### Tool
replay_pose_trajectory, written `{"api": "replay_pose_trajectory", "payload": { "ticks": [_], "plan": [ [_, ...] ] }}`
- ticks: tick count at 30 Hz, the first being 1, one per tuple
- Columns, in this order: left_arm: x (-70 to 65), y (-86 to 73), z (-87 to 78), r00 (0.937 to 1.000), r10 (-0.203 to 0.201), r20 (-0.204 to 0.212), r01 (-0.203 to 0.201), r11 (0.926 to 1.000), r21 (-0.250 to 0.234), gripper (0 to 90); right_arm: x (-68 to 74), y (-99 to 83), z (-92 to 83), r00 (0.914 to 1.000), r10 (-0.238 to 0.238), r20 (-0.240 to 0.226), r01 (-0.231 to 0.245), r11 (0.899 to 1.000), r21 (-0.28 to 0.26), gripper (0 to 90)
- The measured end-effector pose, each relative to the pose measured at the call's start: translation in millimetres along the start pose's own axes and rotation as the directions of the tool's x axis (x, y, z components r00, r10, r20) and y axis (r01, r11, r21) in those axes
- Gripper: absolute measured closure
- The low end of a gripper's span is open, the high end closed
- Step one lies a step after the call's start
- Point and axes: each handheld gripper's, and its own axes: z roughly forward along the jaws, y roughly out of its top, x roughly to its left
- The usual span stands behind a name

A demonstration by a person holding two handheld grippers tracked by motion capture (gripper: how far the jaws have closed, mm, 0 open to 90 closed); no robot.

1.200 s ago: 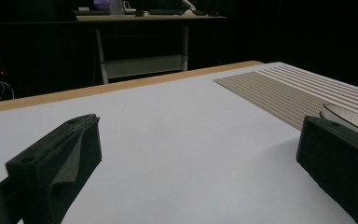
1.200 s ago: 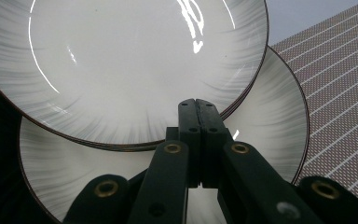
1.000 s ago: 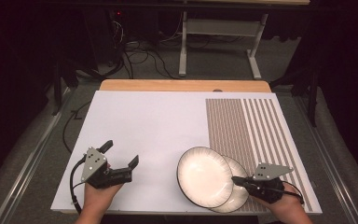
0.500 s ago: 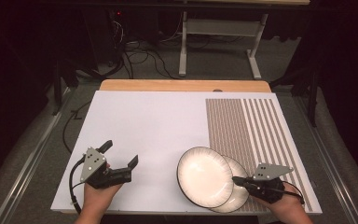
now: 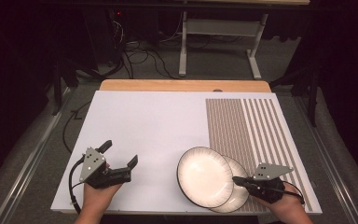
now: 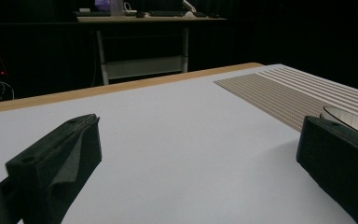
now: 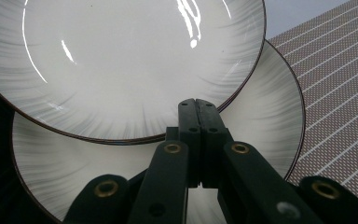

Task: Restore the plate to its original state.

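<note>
Two plates [image 5: 205, 175] overlapped near bench [image 5: 149, 126] front edge | right gripper [image 5: 237, 179] jaws pressed together just beside plates | left gripper [image 5: 120, 155] jaws held apart

On the bench [image 5: 158, 126], a wide white sheet covers most of the top, and a brown-and-white striped mat [image 5: 251, 126] lies along its right side. Two round white ceramic plates with dark rims sit near the front edge, the upper plate [image 5: 205, 176] overlapping the lower plate [image 5: 235, 196] (which lies to its right, partly on the mat). The left gripper [image 5: 121, 156] is well apart at front left; the right gripper [image 5: 236, 179] touches the plates' right side.
</note>
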Motion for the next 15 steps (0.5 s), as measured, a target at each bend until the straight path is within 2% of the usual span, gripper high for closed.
{"api": "replay_pose_trajectory", "payload": {
  "ticks": [15],
  "plan": [
    [0.4,0.0,-0.2,1.0,-0.001,0.0,0.001,1.0,-0.001,0.6,-0.9,-0.4,-1.0,1.0,0.0,0.003,0.0,1.0,0.004,90.0]
  ]
}}
